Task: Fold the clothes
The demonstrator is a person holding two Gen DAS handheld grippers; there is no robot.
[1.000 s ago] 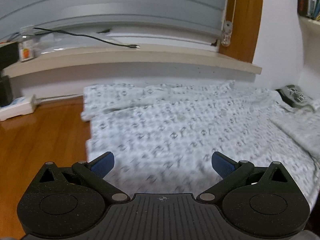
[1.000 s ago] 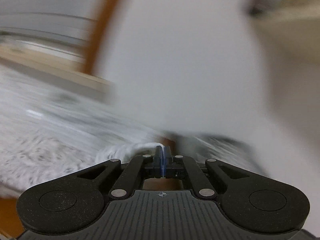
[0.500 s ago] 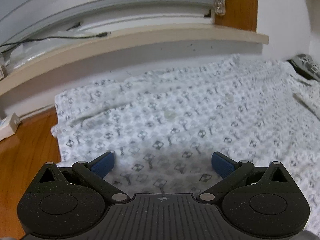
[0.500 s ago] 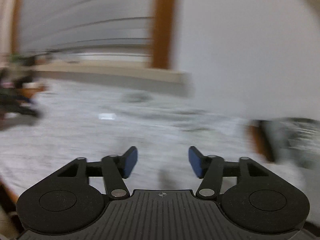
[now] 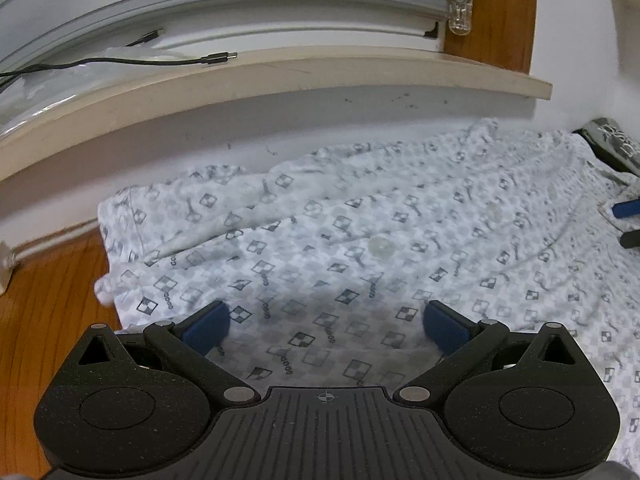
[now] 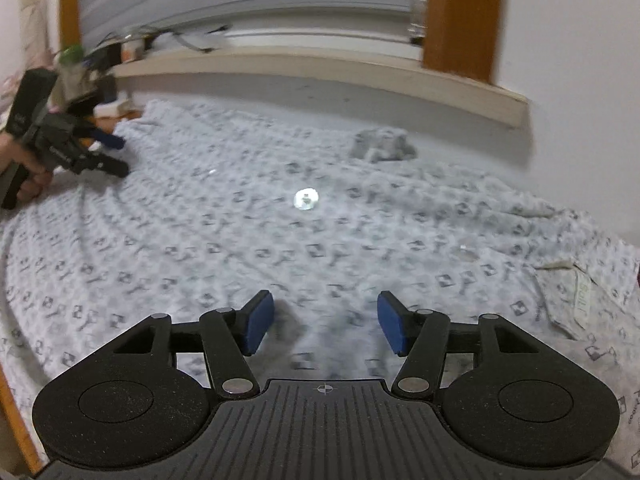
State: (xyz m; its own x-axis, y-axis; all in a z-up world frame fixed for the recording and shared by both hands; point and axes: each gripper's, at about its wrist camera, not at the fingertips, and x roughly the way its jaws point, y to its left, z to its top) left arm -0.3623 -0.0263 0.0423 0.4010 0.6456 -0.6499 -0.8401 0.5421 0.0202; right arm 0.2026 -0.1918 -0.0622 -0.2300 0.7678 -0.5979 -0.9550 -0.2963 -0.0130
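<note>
left wrist view: a white patterned shirt lies spread flat on a wooden floor, its far edge against the wall below a pale window ledge. clear buttons show on the cloth. the left gripper is low over the shirt's near left part, jaws spread wide and empty, blue pads just above the fabric. a black cable rests on the ledge.

the right wrist view shows the right gripper over the same shirt, jaws released with nothing between them. a neck label sits at its right. the left gripper appears far left, held by a hand.
</note>
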